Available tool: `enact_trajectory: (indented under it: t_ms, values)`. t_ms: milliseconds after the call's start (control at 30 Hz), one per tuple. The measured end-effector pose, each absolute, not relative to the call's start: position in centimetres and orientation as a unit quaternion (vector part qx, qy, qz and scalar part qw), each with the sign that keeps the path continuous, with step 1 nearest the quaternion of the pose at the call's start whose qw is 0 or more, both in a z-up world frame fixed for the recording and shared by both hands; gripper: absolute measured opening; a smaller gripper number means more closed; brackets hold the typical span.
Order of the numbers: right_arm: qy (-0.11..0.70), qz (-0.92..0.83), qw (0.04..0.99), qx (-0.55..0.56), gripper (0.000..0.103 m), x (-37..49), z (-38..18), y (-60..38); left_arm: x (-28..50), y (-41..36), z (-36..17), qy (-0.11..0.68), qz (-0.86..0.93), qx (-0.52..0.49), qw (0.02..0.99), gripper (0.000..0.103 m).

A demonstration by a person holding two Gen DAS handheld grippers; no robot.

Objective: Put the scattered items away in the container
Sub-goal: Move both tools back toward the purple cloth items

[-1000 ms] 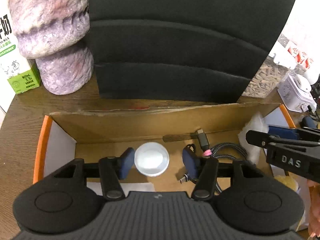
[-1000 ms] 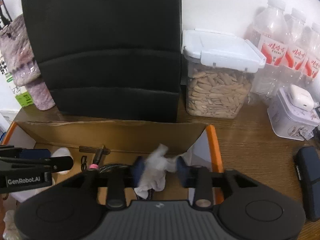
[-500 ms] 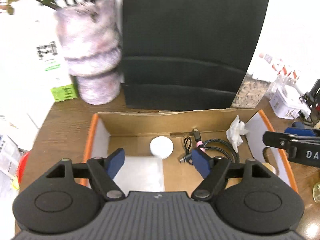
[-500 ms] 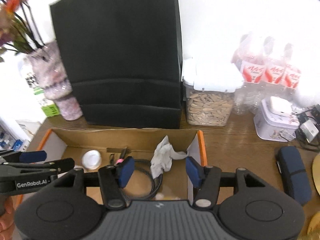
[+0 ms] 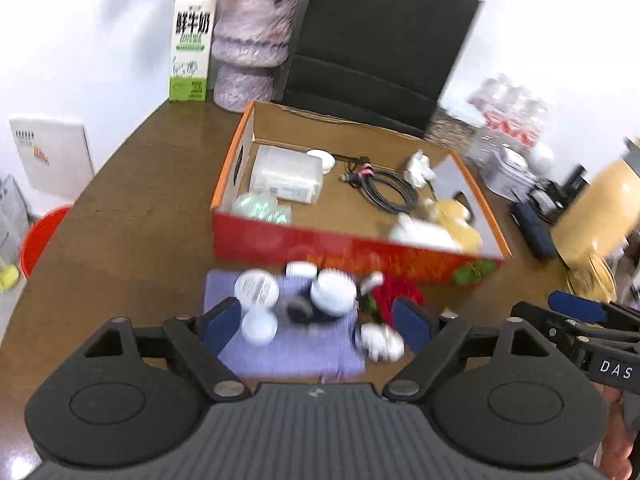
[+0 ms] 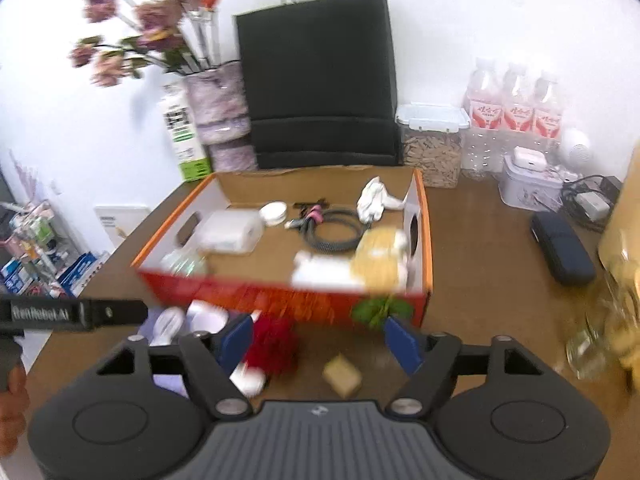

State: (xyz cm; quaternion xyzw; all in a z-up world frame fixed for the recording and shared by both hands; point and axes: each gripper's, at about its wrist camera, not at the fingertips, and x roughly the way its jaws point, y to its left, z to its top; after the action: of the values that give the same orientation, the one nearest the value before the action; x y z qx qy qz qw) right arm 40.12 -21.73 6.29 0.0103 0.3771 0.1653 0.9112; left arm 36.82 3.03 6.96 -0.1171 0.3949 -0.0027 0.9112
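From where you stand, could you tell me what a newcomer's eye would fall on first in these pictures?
The orange cardboard box at the table's centre, already holding a coiled black cable and a crumpled tissue. In front of it lies a clutter of white jars on a purple cloth, beside a red flower. Both the left gripper and the right gripper hover open above this pile.

Box (image 6: 280,300) open-topped — bag (image 6: 320,80) behind

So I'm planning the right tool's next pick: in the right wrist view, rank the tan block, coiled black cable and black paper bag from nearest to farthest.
From the right tool:
1. Tan block, on the table between its fingers.
2. Coiled black cable, inside the box, mid-floor.
3. Black paper bag, standing behind the box against the wall.
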Motion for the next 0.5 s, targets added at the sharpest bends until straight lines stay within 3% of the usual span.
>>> enact_trajectory:
  t_ms: [67,267,500]
  values:
    - [0.368,0.169,0.914,0.01,0.074,37.3,6.1,-22.1,34.1,2.8,6.9,0.371,-0.019,-0.096,0.924,0.095]
    - [0.336,0.155,0.929,0.032,0.081,29.0,4.5,-22.6,25.0,2.5,5.7,0.282,-0.038,-0.064,0.956,0.099]
    - [0.309,0.141,0.937,0.087,0.081,21.6,0.6,-21.6,17.8,1.0,0.6,0.298,-0.007,-0.038,0.954,0.099]
